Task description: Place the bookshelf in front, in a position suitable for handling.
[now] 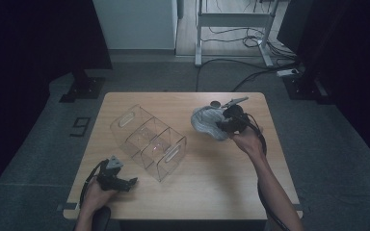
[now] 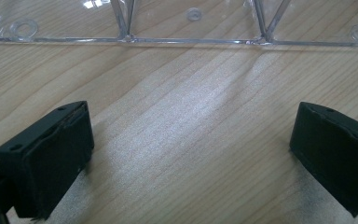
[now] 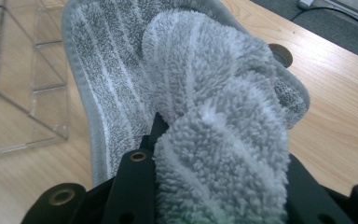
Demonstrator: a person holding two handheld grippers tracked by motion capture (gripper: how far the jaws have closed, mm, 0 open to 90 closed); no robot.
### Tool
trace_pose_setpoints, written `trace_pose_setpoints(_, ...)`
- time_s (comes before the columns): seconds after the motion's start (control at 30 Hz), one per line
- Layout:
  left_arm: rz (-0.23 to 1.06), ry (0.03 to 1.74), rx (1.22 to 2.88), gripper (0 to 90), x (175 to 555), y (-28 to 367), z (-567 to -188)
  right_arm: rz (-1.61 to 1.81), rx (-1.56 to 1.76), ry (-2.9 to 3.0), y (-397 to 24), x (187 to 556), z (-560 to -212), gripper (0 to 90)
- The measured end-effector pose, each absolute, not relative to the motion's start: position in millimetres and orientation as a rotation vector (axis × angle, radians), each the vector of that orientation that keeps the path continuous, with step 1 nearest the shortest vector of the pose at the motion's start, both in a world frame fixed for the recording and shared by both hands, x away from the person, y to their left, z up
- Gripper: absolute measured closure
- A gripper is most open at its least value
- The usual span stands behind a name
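Note:
A grey and white striped towel (image 3: 205, 107) is bunched between the jaws of my right gripper (image 3: 214, 186), which is shut on it. From the high view the towel (image 1: 206, 121) hangs above the table's right half, lifted by my right gripper (image 1: 224, 126). A clear plastic organizer (image 1: 147, 140) with several compartments lies at the table's middle left. My left gripper (image 1: 125, 183) rests near the front left edge, and its jaws stand wide apart over bare wood (image 2: 191, 154). The organizer's clear wall (image 2: 191, 39) runs just ahead of them.
The wooden table (image 1: 212, 178) has a small round cable hole (image 1: 215, 103) near its far edge. Beyond the table stand a white desk frame (image 1: 231, 29) and loose floor cables (image 1: 250, 72). Dark curtains close off both sides.

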State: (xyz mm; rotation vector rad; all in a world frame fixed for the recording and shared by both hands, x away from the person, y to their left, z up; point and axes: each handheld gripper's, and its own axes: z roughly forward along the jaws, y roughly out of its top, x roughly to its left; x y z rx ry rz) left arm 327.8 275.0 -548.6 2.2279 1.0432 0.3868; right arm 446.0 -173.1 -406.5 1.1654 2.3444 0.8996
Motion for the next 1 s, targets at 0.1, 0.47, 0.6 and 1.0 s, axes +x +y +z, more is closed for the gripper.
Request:
trace_pose_setpoints(0.1, 0.387, 1.043, 2.228, 0.0, 328, 275, -549, 0.911, 1.159, 2.344, -177, 438, -403, 67.1)
trace_pose_setpoints(0.47, 0.390, 1.050, 2.227, 0.0, 328, 274, -549, 0.922, 1.131, 2.351, -188, 406, -394, 67.0)
trace_pose_setpoints(0.6, 0.388, 1.051, 2.227, 0.0, 328, 274, -548, 0.922, 1.124, 2.345, -195, 394, -392, 67.0)
trace_pose_setpoints(1.0, 0.389, 1.051, 2.227, 0.0, 328, 274, -548, 0.915, 1.141, 2.312, -222, 359, -388, 67.0)
